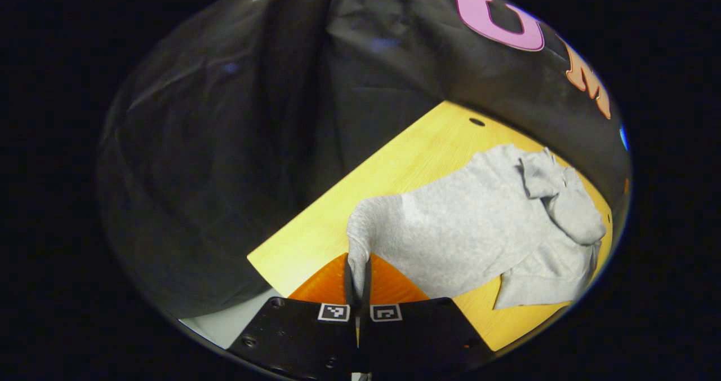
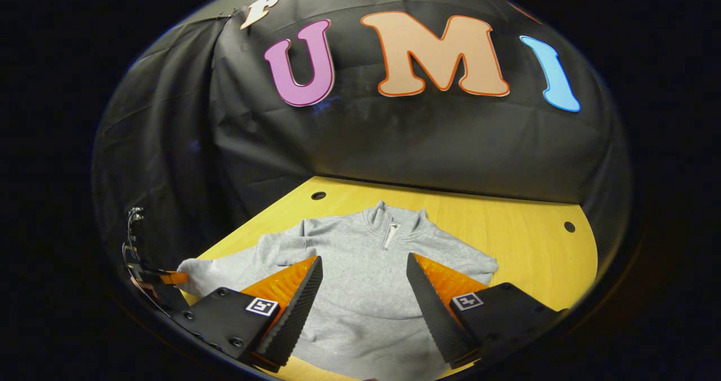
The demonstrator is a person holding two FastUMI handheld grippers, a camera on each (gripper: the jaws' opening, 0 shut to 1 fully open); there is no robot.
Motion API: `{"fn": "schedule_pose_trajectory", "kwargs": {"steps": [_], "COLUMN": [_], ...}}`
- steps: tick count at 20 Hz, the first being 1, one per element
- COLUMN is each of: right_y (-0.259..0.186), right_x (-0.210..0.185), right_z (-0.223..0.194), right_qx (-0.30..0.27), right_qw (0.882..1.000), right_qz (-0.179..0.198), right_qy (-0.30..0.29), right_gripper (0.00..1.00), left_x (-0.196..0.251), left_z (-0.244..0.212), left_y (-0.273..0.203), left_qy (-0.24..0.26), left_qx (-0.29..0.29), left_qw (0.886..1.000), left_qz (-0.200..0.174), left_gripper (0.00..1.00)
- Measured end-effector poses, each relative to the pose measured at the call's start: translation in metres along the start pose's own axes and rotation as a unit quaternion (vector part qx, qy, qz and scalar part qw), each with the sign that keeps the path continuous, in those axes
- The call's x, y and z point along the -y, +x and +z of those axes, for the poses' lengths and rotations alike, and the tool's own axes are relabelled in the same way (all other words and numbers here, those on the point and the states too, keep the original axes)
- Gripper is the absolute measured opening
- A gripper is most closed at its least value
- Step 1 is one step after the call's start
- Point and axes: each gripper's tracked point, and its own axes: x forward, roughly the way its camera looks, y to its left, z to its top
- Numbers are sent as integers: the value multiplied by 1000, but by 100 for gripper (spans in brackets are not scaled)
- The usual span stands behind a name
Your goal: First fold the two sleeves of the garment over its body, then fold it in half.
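Your wooden table (image 2: 524, 240) spreads under everything, its pale top running from 9 o'clock to 3 o'clock in the right gripper view, with small round holes (image 2: 318, 195) near its far edge. On it lies the grey garment (image 2: 366, 279), body flat, zip collar (image 2: 391, 223) at 12 o'clock of the cloth and pointing to the booth's wall. In the left gripper view the same garment (image 1: 467, 229) sits toward 4 o'clock, one sleeve (image 1: 563, 198) already bunched over the body at 2 o'clock.

Your left gripper (image 1: 358, 268) is clenched on the cuff of the other sleeve (image 1: 360, 223): both fingers press the grey cloth between them at 6 o'clock of its own view, and the sleeve is drawn taut toward the body. In the right gripper view you see that gripper (image 2: 163, 279) at 8 o'clock, at the sleeve's end.

Your right gripper (image 2: 364, 291) hangs released over the garment's chest, jaws spread wide, apart from the cloth.
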Motion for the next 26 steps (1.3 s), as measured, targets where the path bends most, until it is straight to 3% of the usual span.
{"fn": "schedule_pose_trajectory", "kwargs": {"steps": [7,8,10,12,13,14,17,18,19,26], "right_y": [-27,-30,-38,-47,-51,-55,-69,-74,-79,-115], "right_x": [43,49,61,73,79,85,102,107,112,146], "right_z": [-11,-12,-15,-17,-18,-18,-23,-24,-26,-48], "right_qx": [4,5,6,10,12,14,19,20,20,13], "right_qw": [999,999,999,998,997,997,995,995,994,989], "right_qz": [-31,-34,-45,-54,-59,-64,-79,-84,-89,-123], "right_qy": [24,26,28,35,39,44,54,57,59,84], "right_gripper": [96,91,96,96,91,96,96,91,96,96], "left_x": [41,50,73,96,109,122,164,181,197,322], "left_z": [102,114,137,156,165,173,188,190,193,181], "left_y": [-11,-14,-17,-17,-19,-22,-32,-35,-39,-60], "left_qy": [30,37,50,64,72,81,106,114,123,177], "left_qx": [83,92,108,121,129,135,151,155,159,161], "left_qw": [996,995,992,989,987,985,977,974,971,946], "left_qz": [-21,-27,-42,-59,-67,-77,-107,-118,-129,-219], "left_gripper": [0,0,0,0,0,0,0,0,0,0]}}
